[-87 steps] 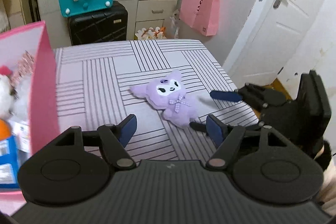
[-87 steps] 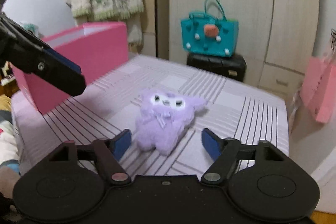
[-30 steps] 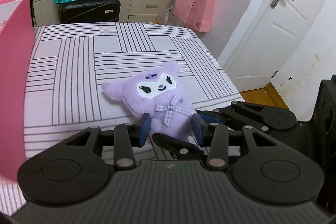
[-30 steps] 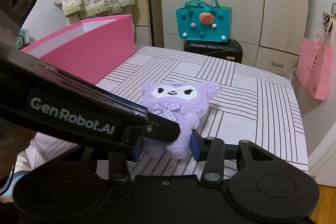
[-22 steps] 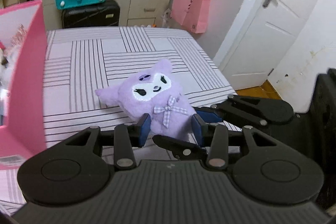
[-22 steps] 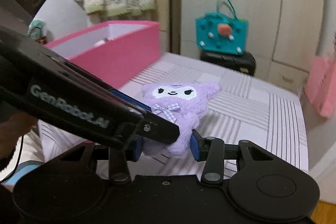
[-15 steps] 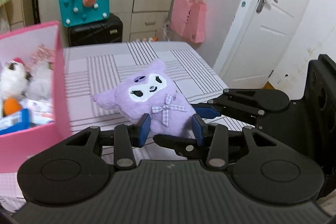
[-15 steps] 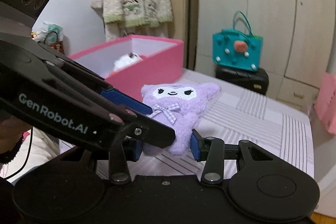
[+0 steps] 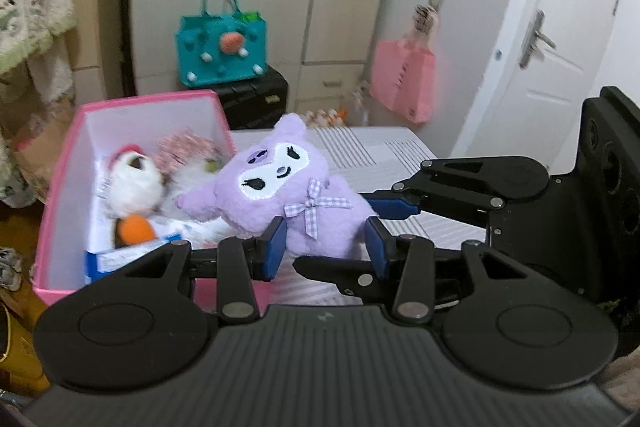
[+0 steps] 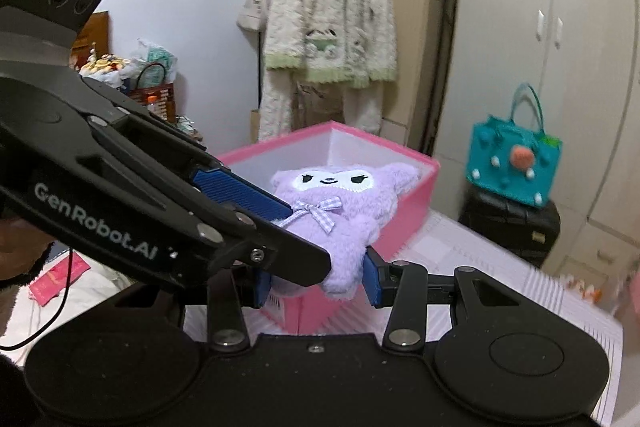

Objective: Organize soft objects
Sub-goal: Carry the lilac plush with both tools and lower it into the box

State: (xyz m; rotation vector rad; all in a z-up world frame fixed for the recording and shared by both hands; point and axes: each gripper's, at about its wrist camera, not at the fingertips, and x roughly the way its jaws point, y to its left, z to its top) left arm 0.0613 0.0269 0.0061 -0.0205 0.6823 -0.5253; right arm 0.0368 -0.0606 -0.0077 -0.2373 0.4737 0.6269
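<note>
Fingers of both grippers are closed on the purple plush toy [image 9: 292, 195], which is held clear of the bed [image 9: 400, 155]. On the left gripper [image 9: 326, 245], the blue pads [image 9: 275, 247] are pressed into the toy's lower body from either side, just below the checked bow [image 9: 311, 207]. The right gripper [image 10: 316, 279] is clamped on the same lower portion, and its fingers are crossed by those of the left gripper, as is seen in the right wrist view. The grip is narrow in each case, with fabric visibly squeezed between the pads.

The toy is held upright with its face towards both cameras, its head and ears projecting well beyond the fingertips. It is judged that a double grip low on the body was chosen so that the soft, limp item is kept steady in transit.

The toy is positioned at the near rim of the pink storage box [image 9: 60, 187], which stands at the left edge of the bed. Its head overlaps the open top of the box in both views. Other soft items are already lodged inside, among them a white plush with an orange part [image 9: 130, 195] and a pink tinsel-like item [image 9: 184, 155].

The step in hand is judged to be transfer into the box; release has not yet been made.
</note>
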